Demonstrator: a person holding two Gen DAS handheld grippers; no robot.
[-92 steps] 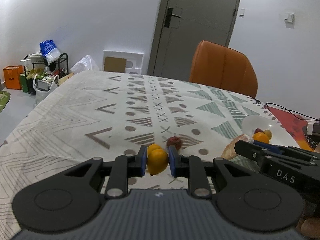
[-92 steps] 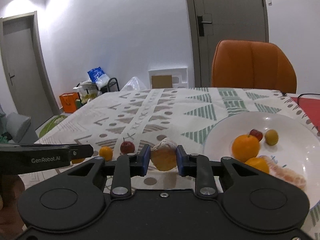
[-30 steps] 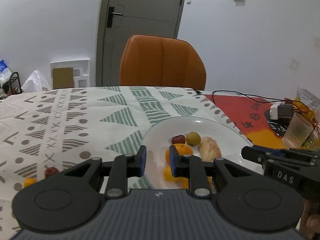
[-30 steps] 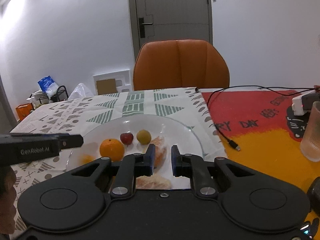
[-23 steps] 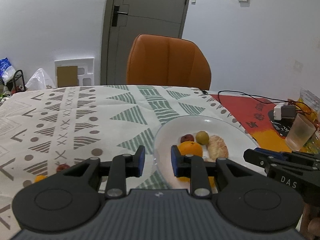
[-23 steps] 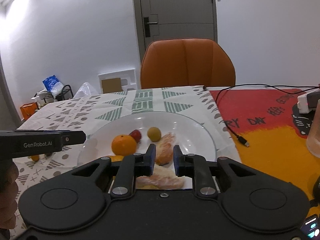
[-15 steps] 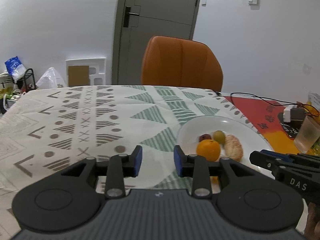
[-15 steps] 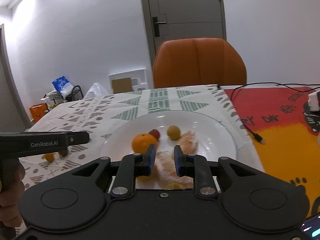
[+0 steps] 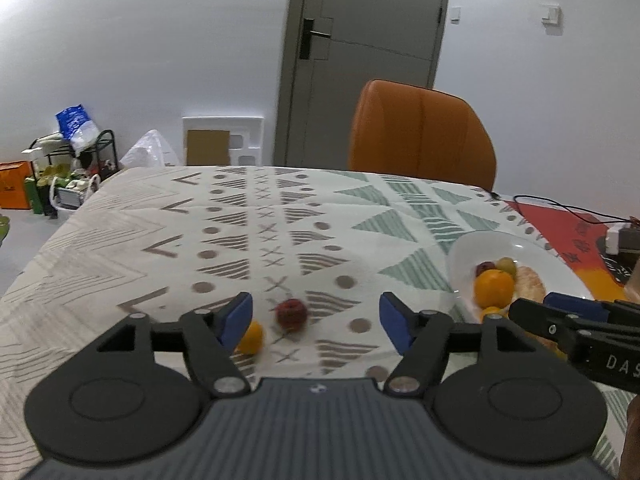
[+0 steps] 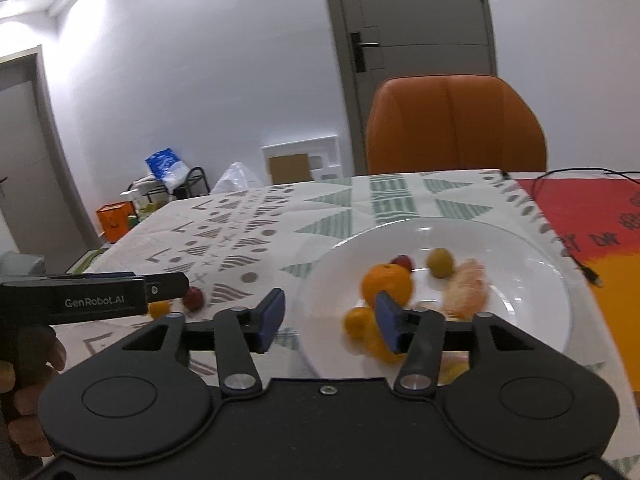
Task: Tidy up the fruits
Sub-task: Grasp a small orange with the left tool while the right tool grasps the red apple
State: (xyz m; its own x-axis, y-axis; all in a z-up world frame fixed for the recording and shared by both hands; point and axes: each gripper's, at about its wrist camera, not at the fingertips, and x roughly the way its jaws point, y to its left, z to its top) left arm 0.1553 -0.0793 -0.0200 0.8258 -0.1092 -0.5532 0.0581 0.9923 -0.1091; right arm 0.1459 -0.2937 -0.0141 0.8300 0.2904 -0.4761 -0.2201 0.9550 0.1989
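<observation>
Nearest, the left gripper (image 9: 316,318) has just been opening its jaws wide, nothing between them. Just beyond lie a small red fruit (image 9: 291,314) and a small orange fruit (image 9: 250,337), the latter half hidden behind the left blue pad, both on the patterned tablecloth (image 9: 240,220). To the right, the right gripper (image 10: 329,322) has also just been opening, empty, over the near rim of the white plate (image 10: 532,280). The plate holds an orange (image 10: 386,285), a peeled citrus piece (image 10: 466,290), a greenish fruit (image 10: 440,263) and blurred fruit partly hidden behind the pad. Far side: an orange chair (image 9: 420,136), a grey door (image 9: 368,60)
</observation>
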